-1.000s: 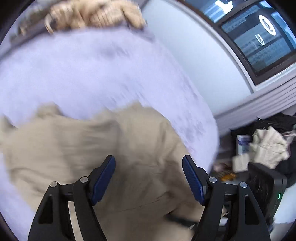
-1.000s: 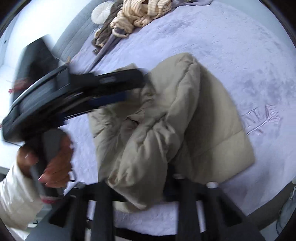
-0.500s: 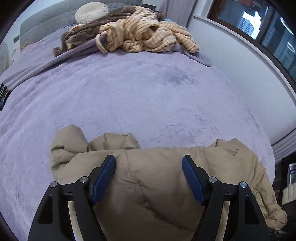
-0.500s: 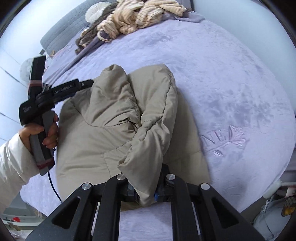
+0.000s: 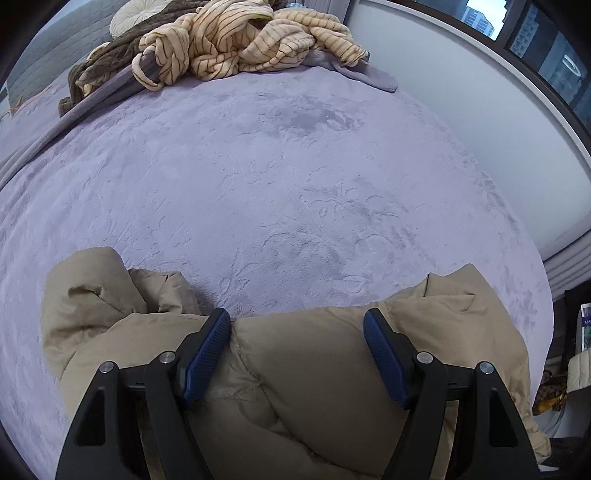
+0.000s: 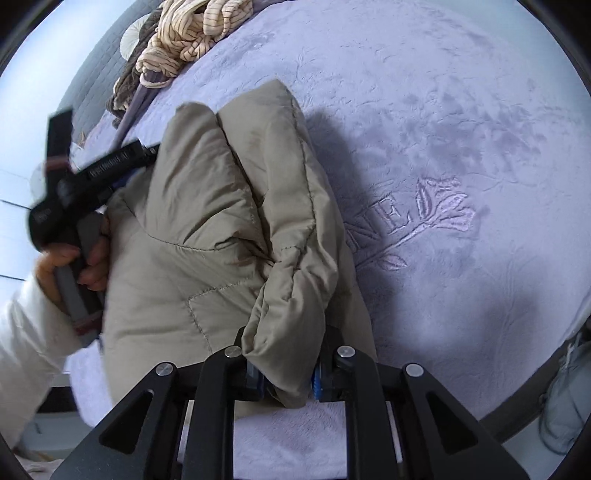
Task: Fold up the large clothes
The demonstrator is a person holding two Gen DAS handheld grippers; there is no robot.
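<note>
Left wrist view: the left gripper (image 5: 297,350) stands with its blue pads wide apart over the beige puffer jacket (image 5: 295,387), which lies bunched at the near edge of the lilac bedspread (image 5: 277,184); the left pad touches the fabric, and no grip is formed. At the bed's far edge sits a heap of cream striped blankets (image 5: 240,37) beside a round white cushion (image 5: 136,14).

Right wrist view: the right gripper (image 6: 286,380) has a thick fold of the jacket (image 6: 221,240) between its narrow jaws, which are opening. Embossed on the bedspread (image 6: 480,110) beside the jacket are the letters "NE" (image 6: 388,218) with a flower sprig; the rest is hidden. The person's left hand (image 6: 74,266) holds the other gripper, whose white lettering is too blurred to read
</note>
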